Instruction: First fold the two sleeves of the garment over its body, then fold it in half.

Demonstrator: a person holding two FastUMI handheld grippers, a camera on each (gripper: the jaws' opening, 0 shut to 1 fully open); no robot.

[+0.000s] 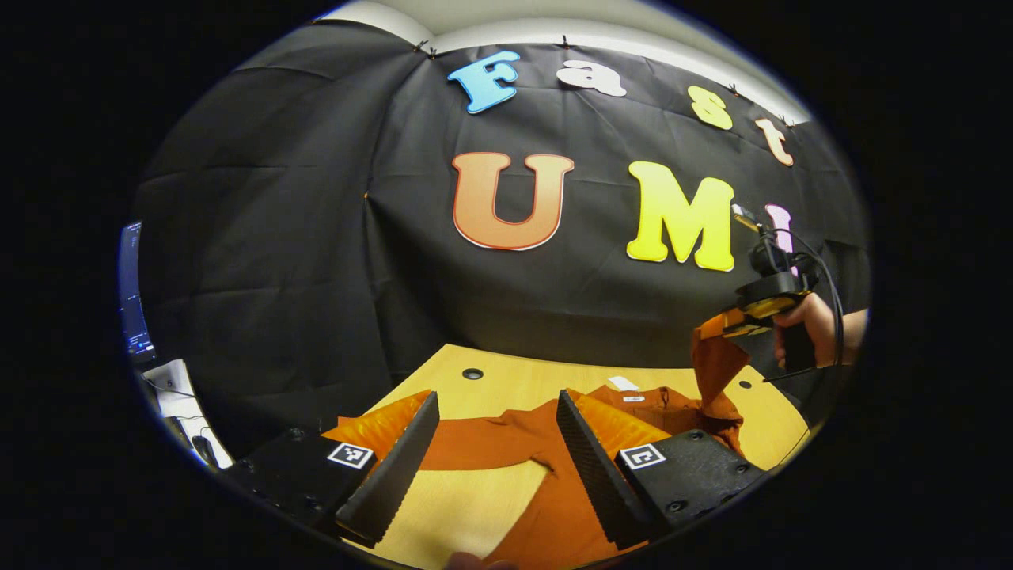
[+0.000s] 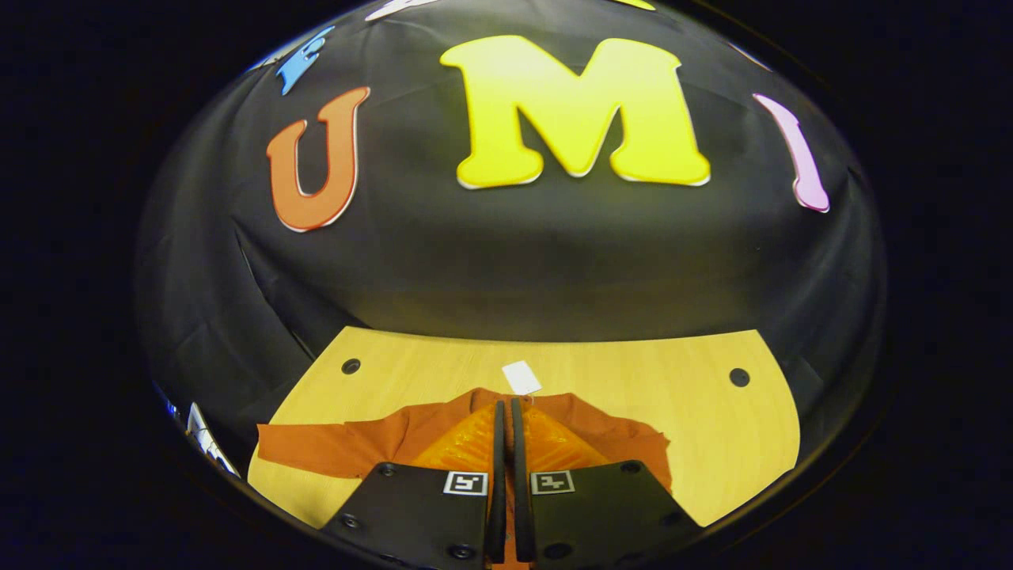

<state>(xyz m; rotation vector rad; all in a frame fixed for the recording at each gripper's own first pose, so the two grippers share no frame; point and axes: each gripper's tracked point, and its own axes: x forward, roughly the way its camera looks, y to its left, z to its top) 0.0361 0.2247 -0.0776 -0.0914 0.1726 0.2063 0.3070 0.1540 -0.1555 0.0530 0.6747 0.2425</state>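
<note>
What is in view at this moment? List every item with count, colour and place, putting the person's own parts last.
rust-orange cloth garment: one, rust orange, spread on the table, one sleeve lifted at its right side
light wooden table: one, pale yellow wood with dark round holes, under the garment
small white tag: one, white, at the garment's far edge
black cloth wall: one, black, behind the table
monitor: one, dark with a lit screen, far left of the left gripper view
left gripper: one, fingers spread apart above the garment
right gripper: one, fingers close together with orange cloth between them; seen raised in the left gripper view
hand: one, holding the right gripper's handle
</note>
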